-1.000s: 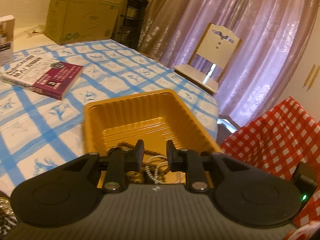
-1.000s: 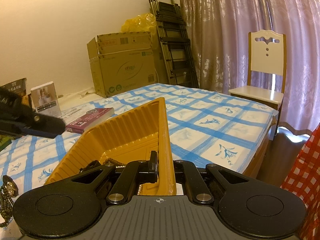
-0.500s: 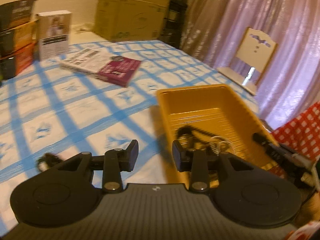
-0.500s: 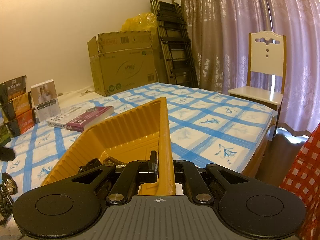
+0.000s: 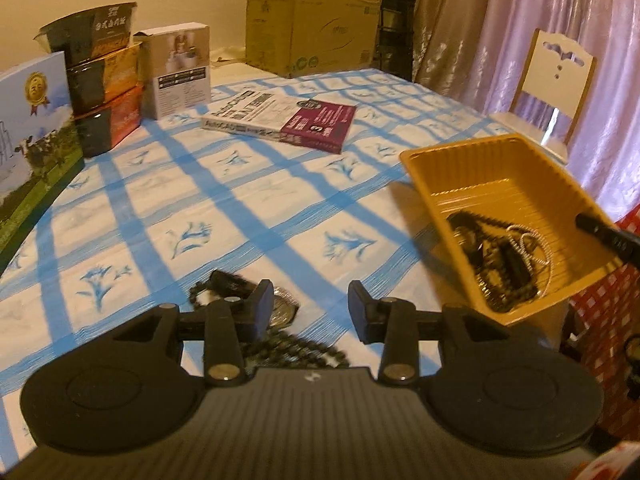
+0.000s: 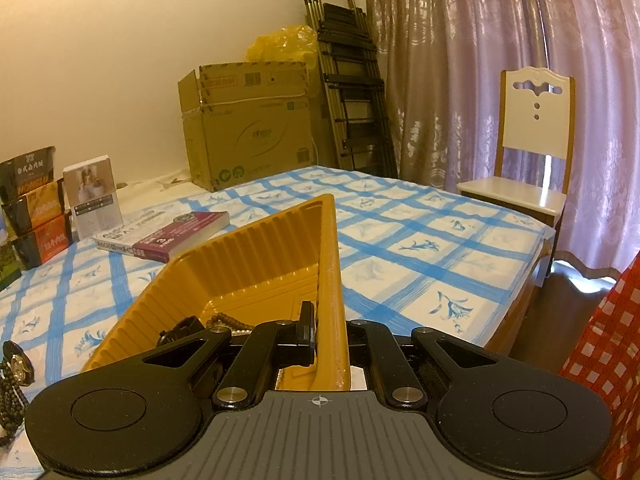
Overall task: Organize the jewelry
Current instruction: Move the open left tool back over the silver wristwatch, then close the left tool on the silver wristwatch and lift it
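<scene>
A yellow plastic tray (image 5: 424,160) sits tilted at the right of the blue-checked table, holding dark bead chains and a silver chain (image 5: 532,248). My right gripper (image 6: 328,336) is shut on the tray's right wall (image 6: 330,264); its finger shows in the left wrist view (image 5: 604,232). My left gripper (image 5: 308,308) is open and empty, just above a dark bead necklace (image 5: 292,348) and a round watch-like piece (image 5: 282,310) lying on the cloth. The same loose pieces show at the left edge of the right wrist view (image 6: 14,376).
A book (image 5: 280,120) lies mid-table. Stacked boxes (image 5: 104,80) and a white box (image 5: 178,68) stand at the far left. A cardboard box (image 6: 248,120), a folded ladder (image 6: 348,92) and a chair (image 6: 532,144) stand beyond the table. Red checked cloth (image 6: 608,344) is at the right.
My left gripper has left the tray, swung left over the table and opened wider above the loose necklace. The right gripper has kept its hold on the tray wall.
</scene>
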